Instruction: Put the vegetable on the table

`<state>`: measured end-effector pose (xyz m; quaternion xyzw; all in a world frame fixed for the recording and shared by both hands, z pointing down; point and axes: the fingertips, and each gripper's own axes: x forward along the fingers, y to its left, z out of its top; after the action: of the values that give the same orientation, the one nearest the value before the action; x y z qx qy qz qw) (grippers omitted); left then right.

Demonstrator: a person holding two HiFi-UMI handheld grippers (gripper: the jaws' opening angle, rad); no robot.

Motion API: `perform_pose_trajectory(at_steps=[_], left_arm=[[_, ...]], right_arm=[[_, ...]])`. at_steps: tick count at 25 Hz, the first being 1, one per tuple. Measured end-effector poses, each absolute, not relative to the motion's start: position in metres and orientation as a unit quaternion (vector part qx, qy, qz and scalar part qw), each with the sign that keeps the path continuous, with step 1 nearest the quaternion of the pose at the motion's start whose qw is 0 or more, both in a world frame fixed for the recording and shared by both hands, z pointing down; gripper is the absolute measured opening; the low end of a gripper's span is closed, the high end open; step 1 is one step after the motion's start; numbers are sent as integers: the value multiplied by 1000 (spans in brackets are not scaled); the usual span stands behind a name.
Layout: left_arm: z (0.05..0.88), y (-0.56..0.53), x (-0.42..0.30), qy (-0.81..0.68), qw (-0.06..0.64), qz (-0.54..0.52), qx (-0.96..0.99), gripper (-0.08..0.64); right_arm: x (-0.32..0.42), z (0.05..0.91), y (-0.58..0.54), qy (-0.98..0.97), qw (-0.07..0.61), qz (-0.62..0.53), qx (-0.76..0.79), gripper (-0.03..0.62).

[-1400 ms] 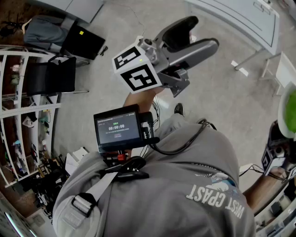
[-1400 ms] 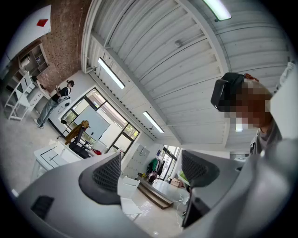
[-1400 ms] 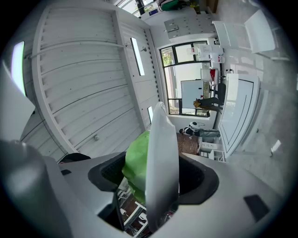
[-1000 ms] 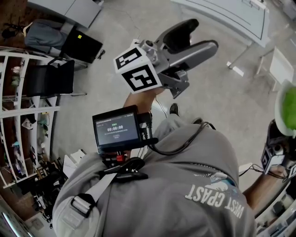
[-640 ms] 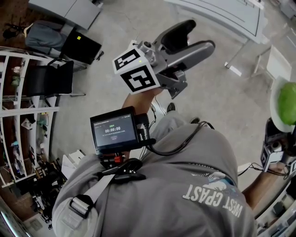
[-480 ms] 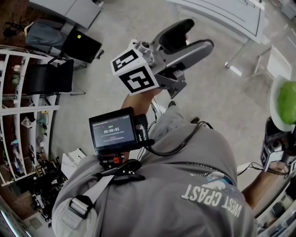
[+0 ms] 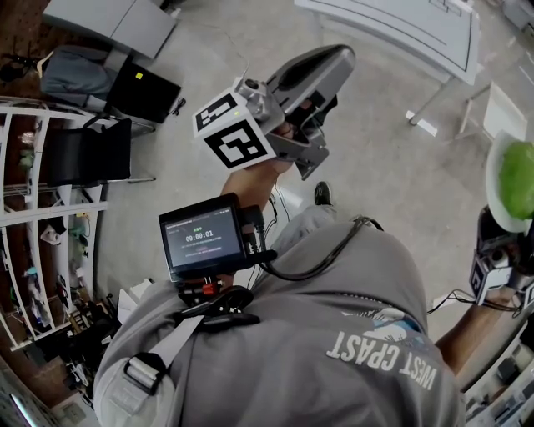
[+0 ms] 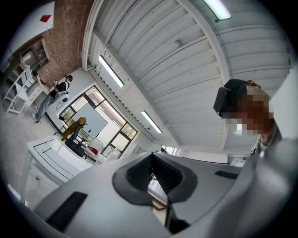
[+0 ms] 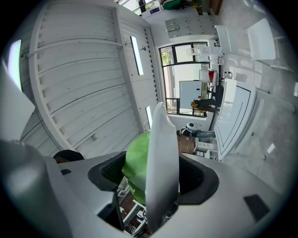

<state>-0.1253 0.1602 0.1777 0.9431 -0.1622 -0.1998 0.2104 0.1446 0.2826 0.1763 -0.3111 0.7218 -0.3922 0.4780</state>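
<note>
A green leafy vegetable (image 7: 518, 178) lies on a white plate (image 7: 497, 185) at the head view's right edge. My right gripper (image 7: 504, 223) is raised under it, shut on the plate's rim and the vegetable. In the right gripper view the plate (image 9: 160, 158) stands edge-on between the jaws, the vegetable (image 9: 136, 160) pressed against its left face. My left gripper (image 7: 330, 67) is held up in front of the person's chest. Its jaws are closing and stand together with nothing between them; the left gripper (image 8: 152, 179) points at the ceiling.
A white table (image 7: 400, 21) stands at the top right, with a smaller white stand (image 7: 506, 108) beside it. White shelves (image 7: 50, 200) and a black chair (image 7: 83, 150) line the left. A small screen (image 7: 204, 238) hangs on the person's chest above grey floor (image 7: 392, 167).
The left gripper's jaws have gone from wide apart to together. The view has shifted slightly, and the plate with the vegetable now shows more fully at the right edge.
</note>
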Motion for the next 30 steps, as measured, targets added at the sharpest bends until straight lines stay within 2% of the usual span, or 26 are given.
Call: perform_pose_trajectory(at_steps=[6, 13, 18, 30], left_arm=[[173, 174, -110, -134, 201, -187, 952, 8], [178, 95, -158, -114, 211, -182, 954, 8], [181, 106, -152, -101, 218, -177, 954, 8], [182, 57, -115, -120, 230, -179, 949, 8]], right_arm=[[155, 181, 301, 712, 494, -384, -319, 316], [101, 176, 226, 708, 496, -374, -336, 316], [102, 177, 236, 706, 495, -371, -345, 316], [141, 175, 173, 704, 483, -391, -344, 316]])
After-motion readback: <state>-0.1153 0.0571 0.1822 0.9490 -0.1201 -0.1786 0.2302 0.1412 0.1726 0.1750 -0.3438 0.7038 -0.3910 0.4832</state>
